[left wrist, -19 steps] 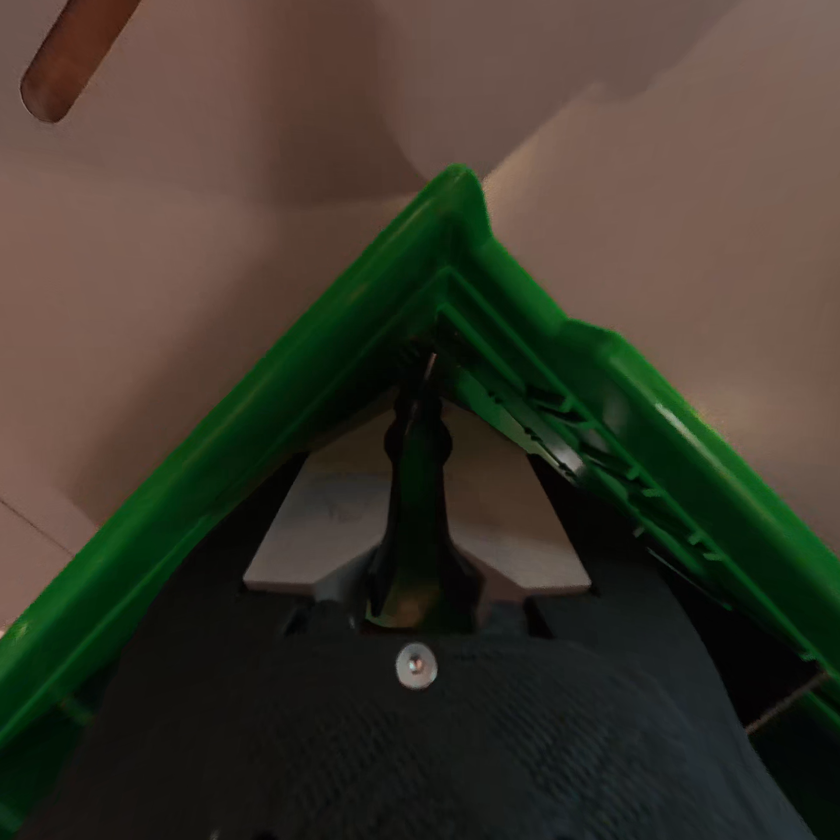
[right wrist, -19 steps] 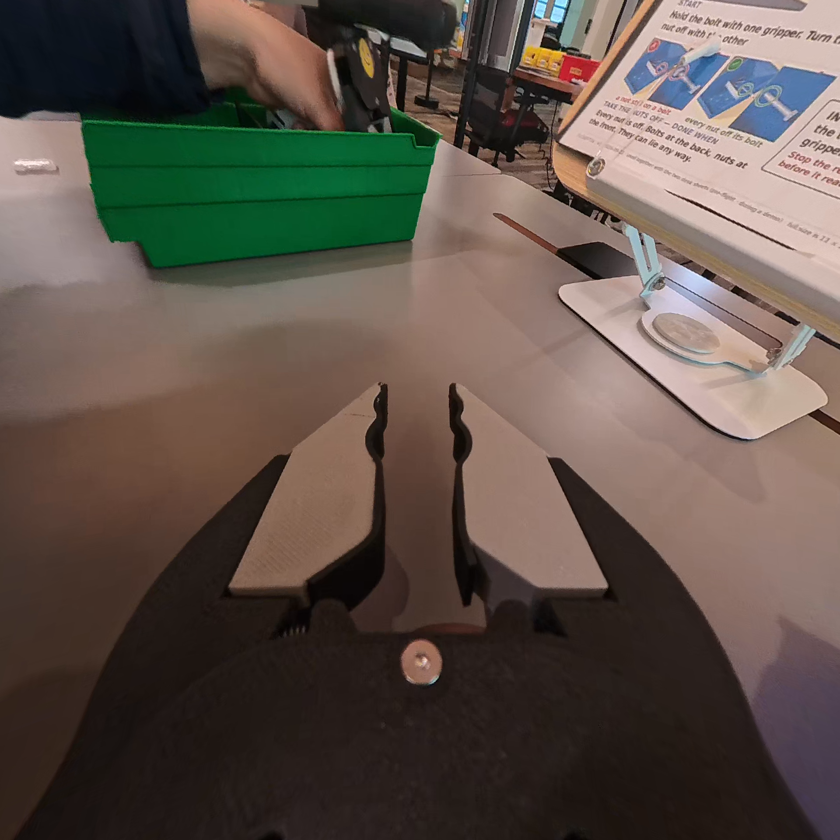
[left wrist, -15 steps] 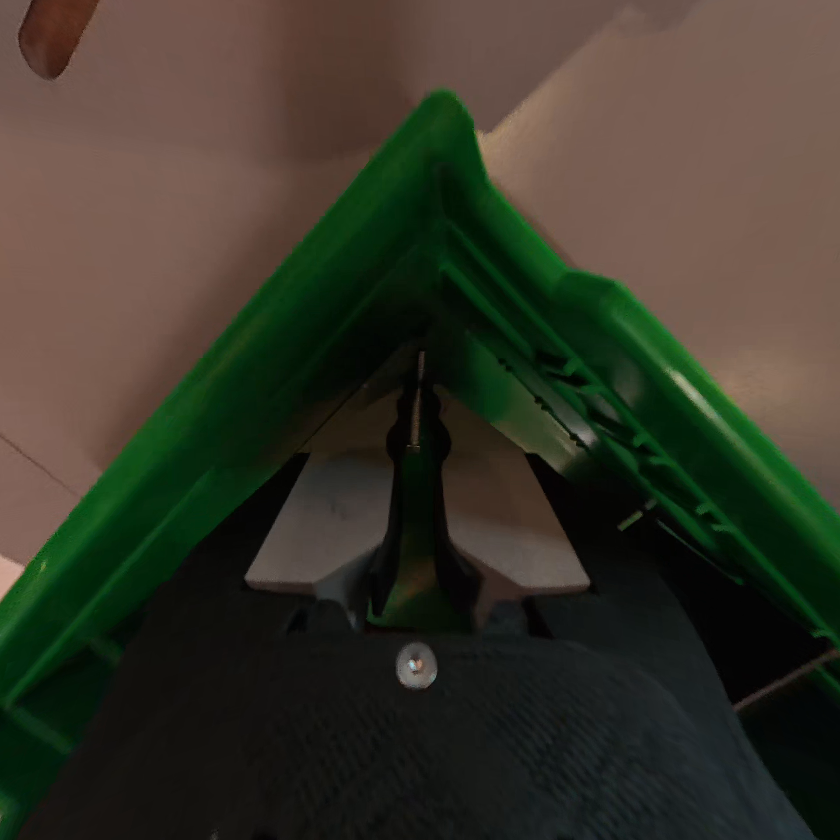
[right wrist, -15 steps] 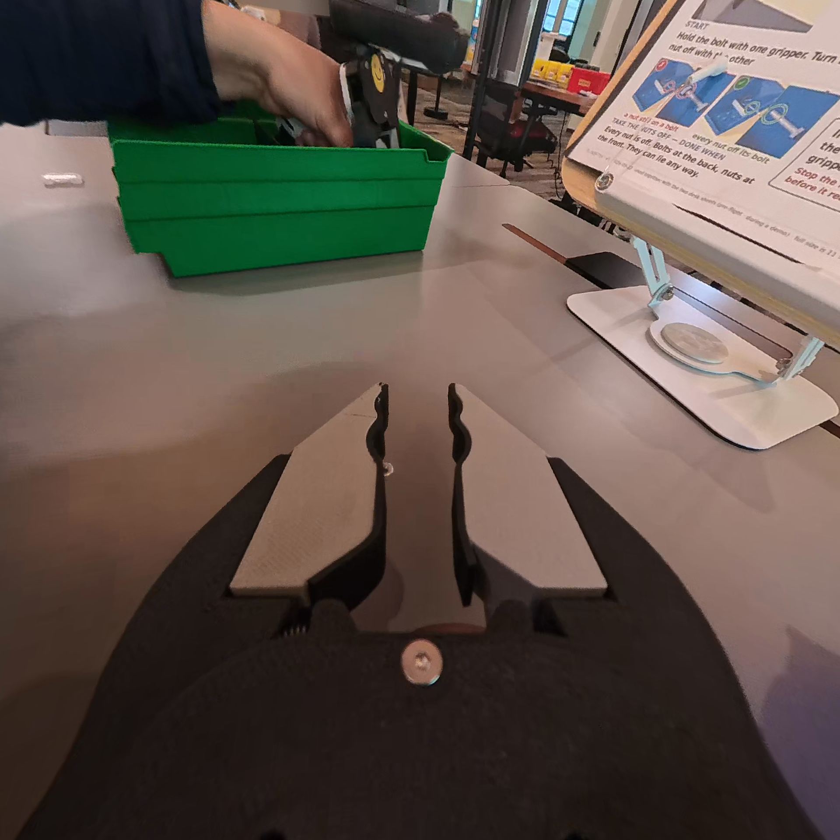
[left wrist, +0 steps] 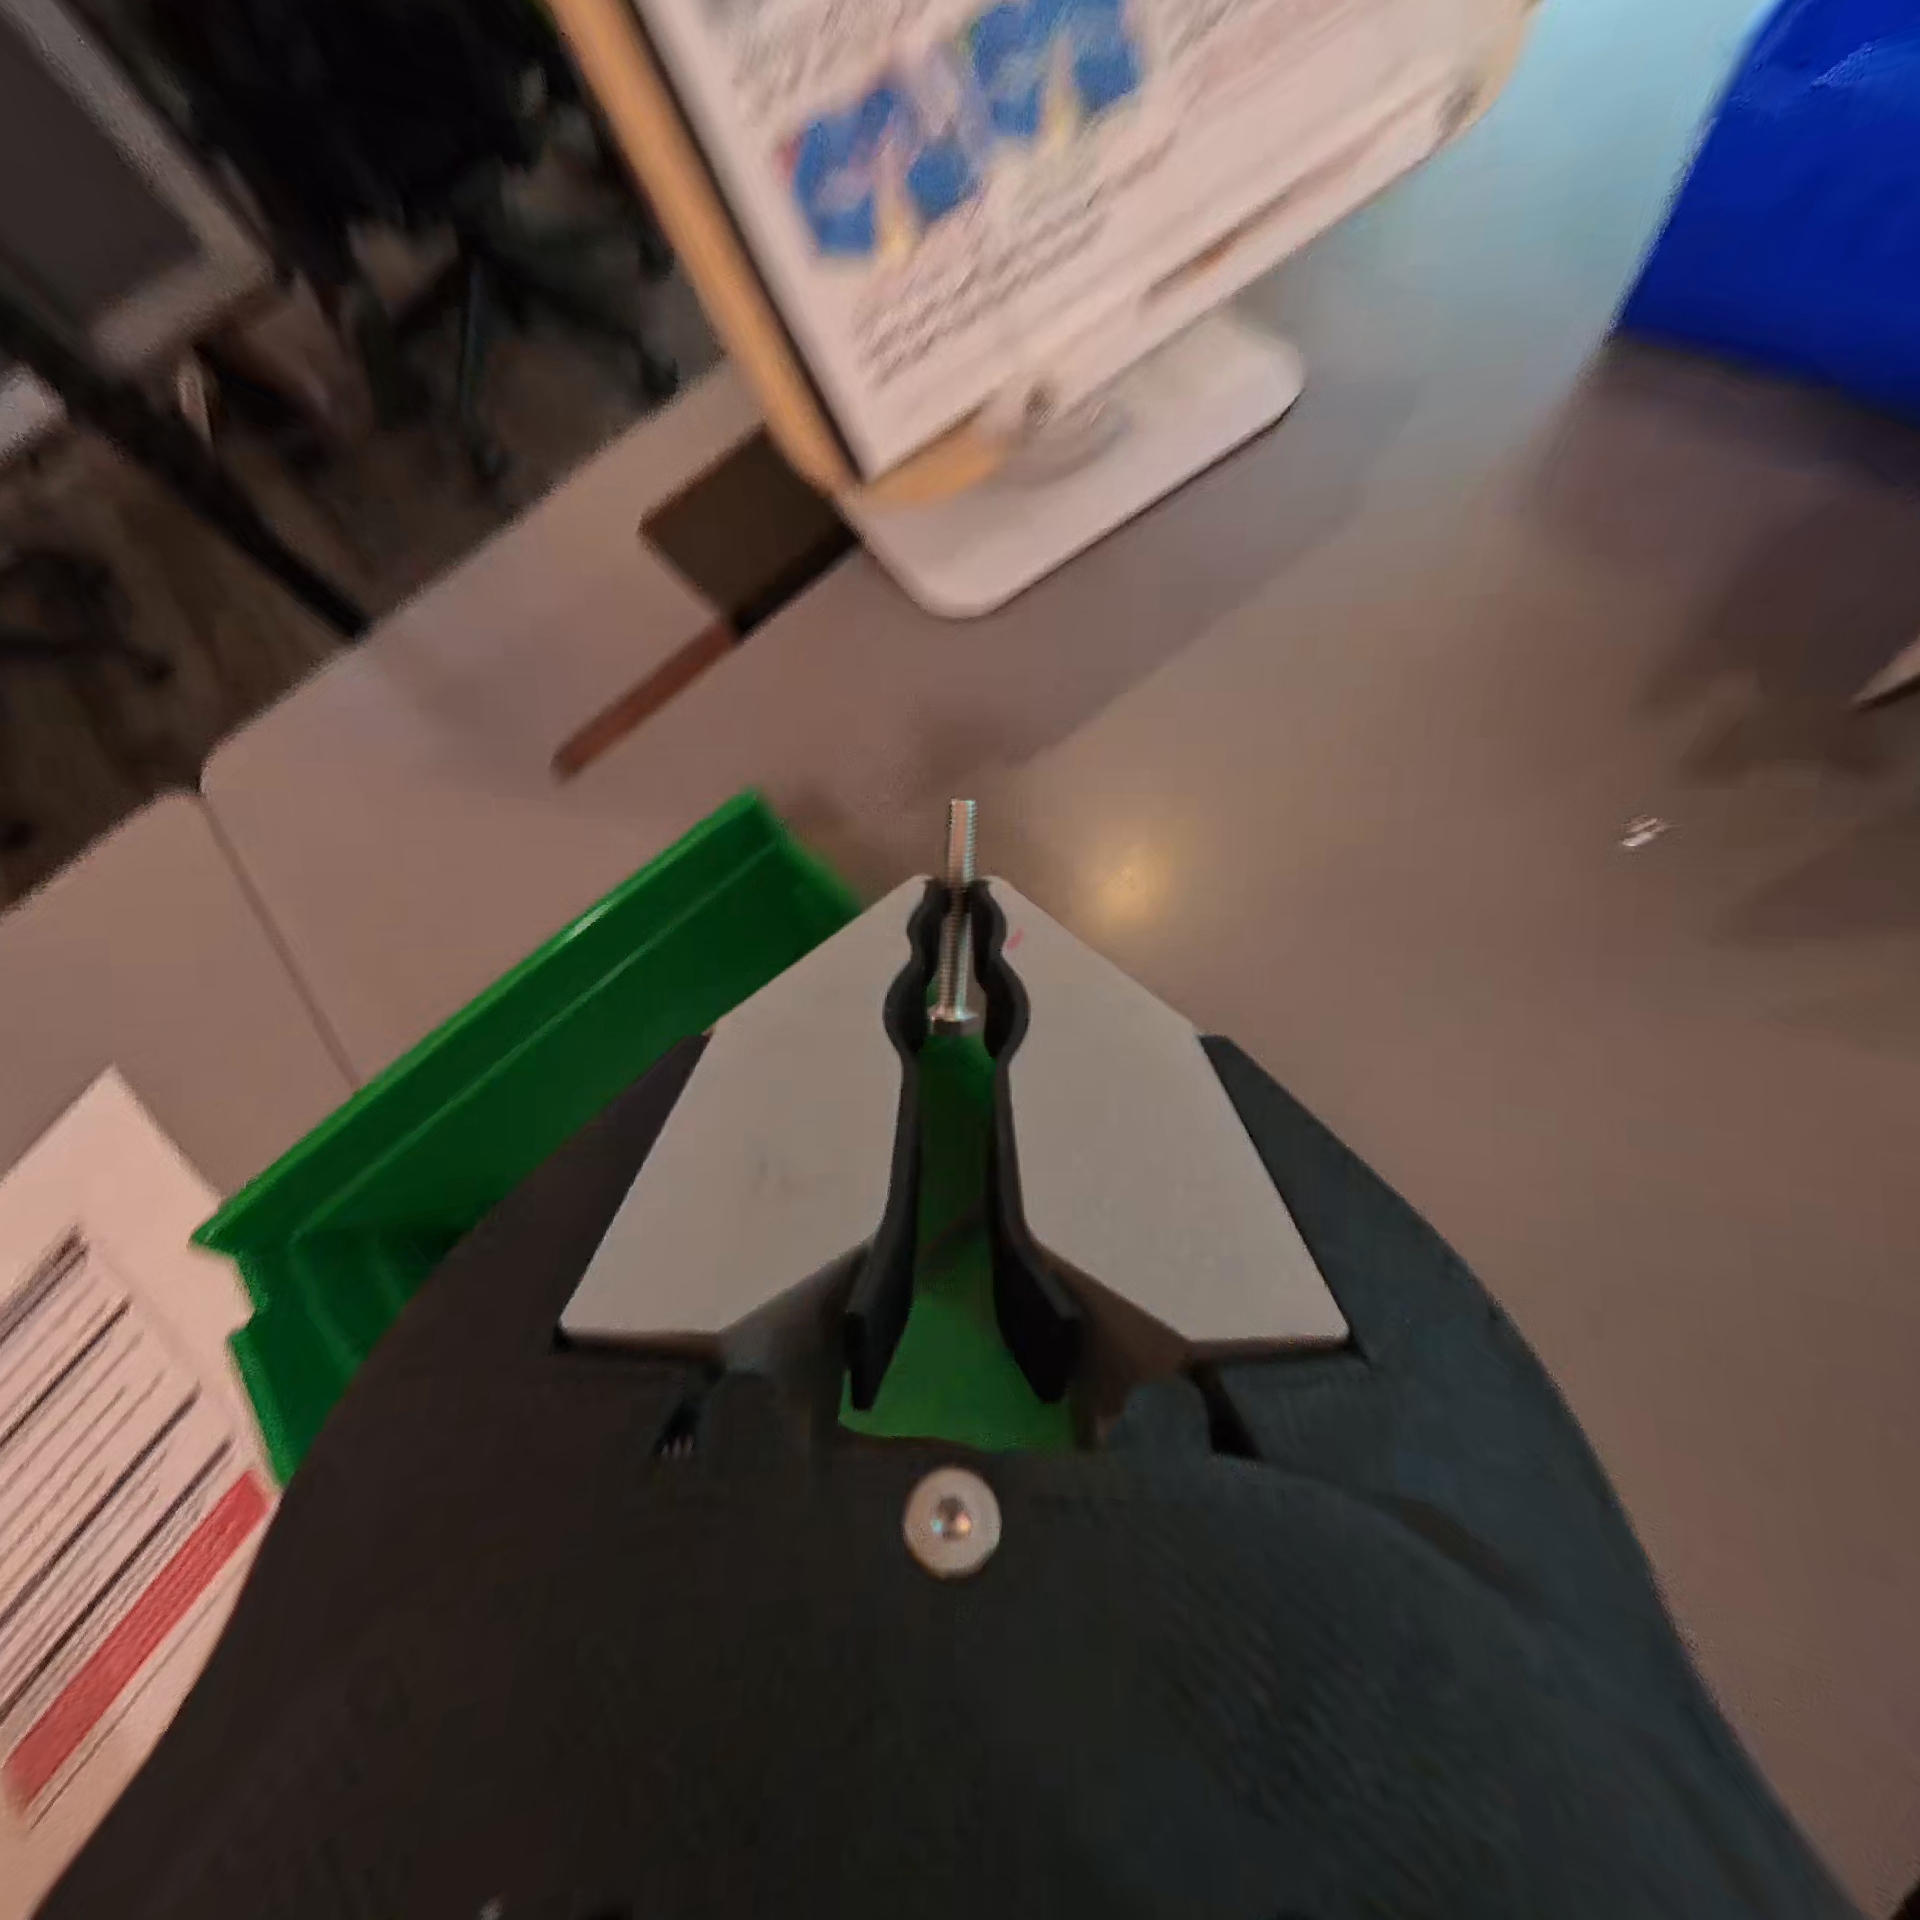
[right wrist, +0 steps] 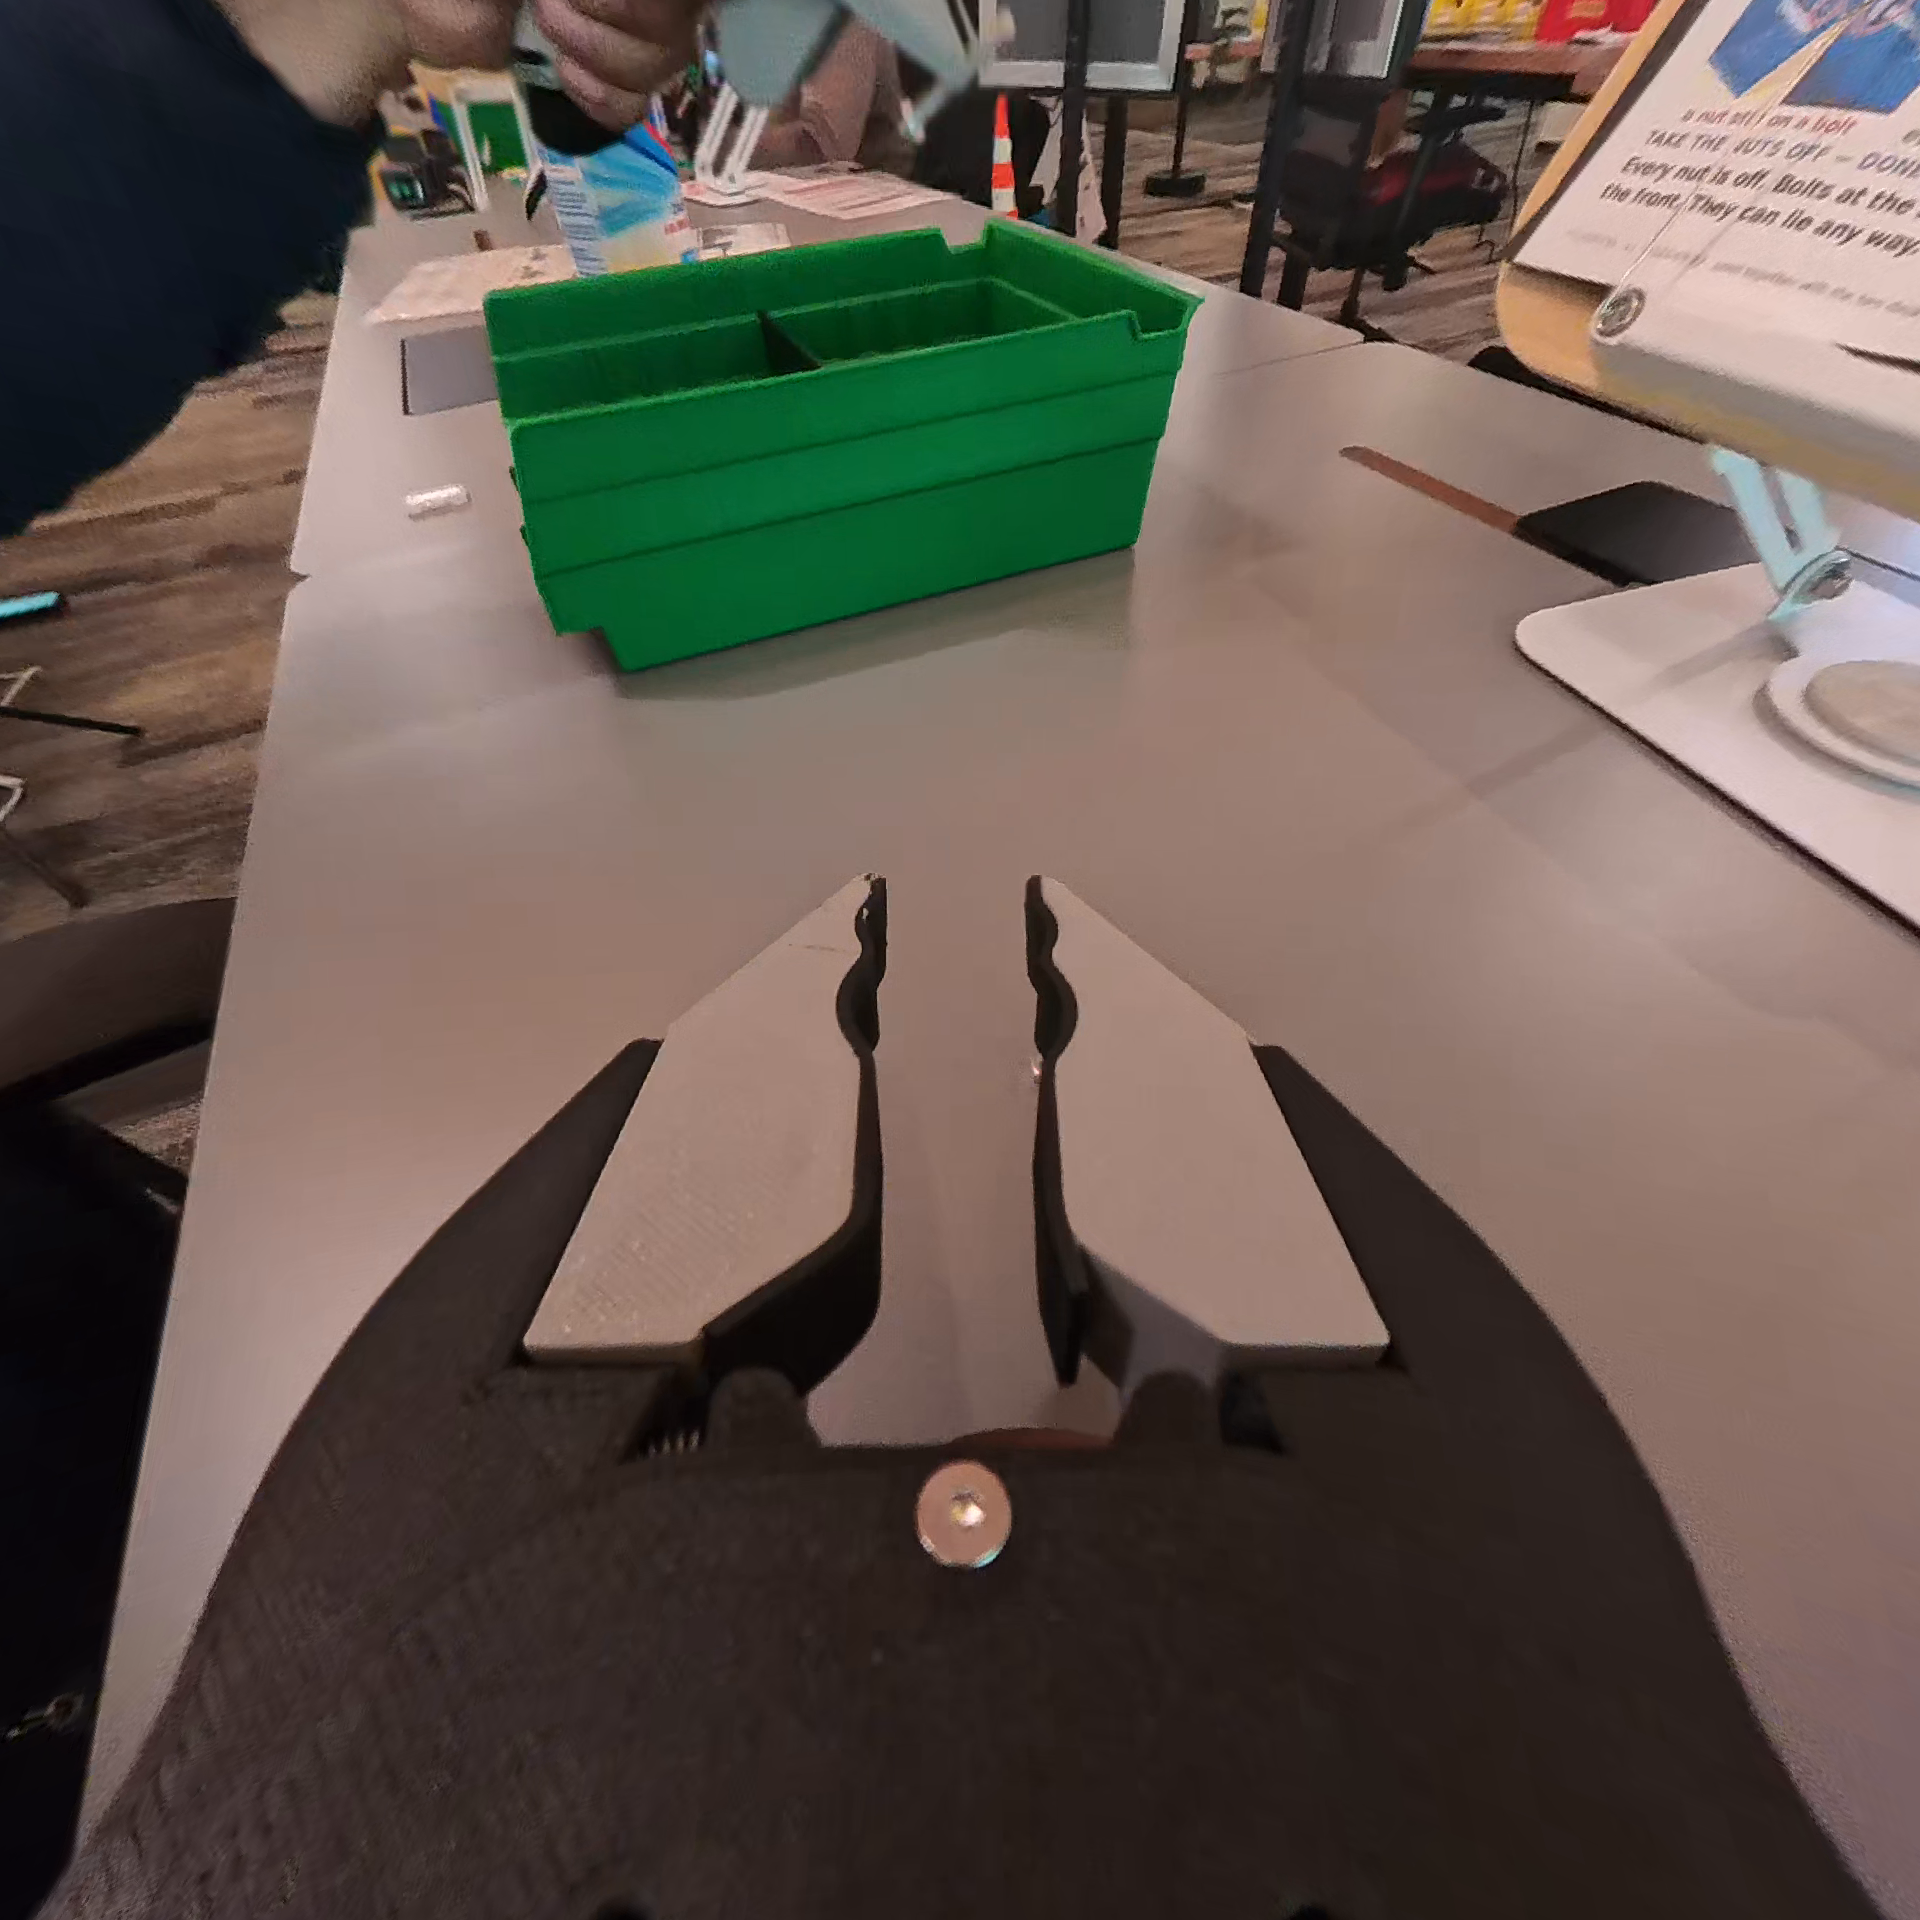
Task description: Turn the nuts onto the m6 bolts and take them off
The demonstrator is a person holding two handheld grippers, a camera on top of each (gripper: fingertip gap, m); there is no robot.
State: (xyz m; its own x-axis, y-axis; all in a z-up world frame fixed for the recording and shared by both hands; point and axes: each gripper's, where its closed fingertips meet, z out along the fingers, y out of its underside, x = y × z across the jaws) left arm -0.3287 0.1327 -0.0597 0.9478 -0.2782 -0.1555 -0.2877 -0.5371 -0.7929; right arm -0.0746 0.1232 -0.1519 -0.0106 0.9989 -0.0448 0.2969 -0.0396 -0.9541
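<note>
My left gripper [left wrist: 961, 904] is shut on a small silver bolt [left wrist: 958, 925]. The bolt lies along the jaws with its threaded end sticking out past the tips and its head between the pads. The gripper is raised above the corner of the green bin [left wrist: 520, 1060]. In the right wrist view the bin [right wrist: 831, 447] stands at the back of the grey table [right wrist: 1351, 883], with two compartments; their contents are hidden. My right gripper [right wrist: 956, 894] is open and empty, low over the table. A tiny shiny piece [right wrist: 1034, 1068] lies on the table by its right finger.
An instruction board on a white stand [right wrist: 1714, 644] is at the right, also in the left wrist view [left wrist: 1039, 260]. A hand [right wrist: 603, 42] holds the left gripper above the bin. A small white piece [right wrist: 436, 501] lies left of the bin. A blue object [left wrist: 1818, 208] is far right. The left gripper's tips are roughly 30 cm from the right gripper's. My right gripper's tips are some 25 cm from the blue object [left wrist: 1818, 208].
My left gripper has lifted out of the green bin's corner with the bolt and now faces the table and the board. My right gripper stays open, almost in place.
</note>
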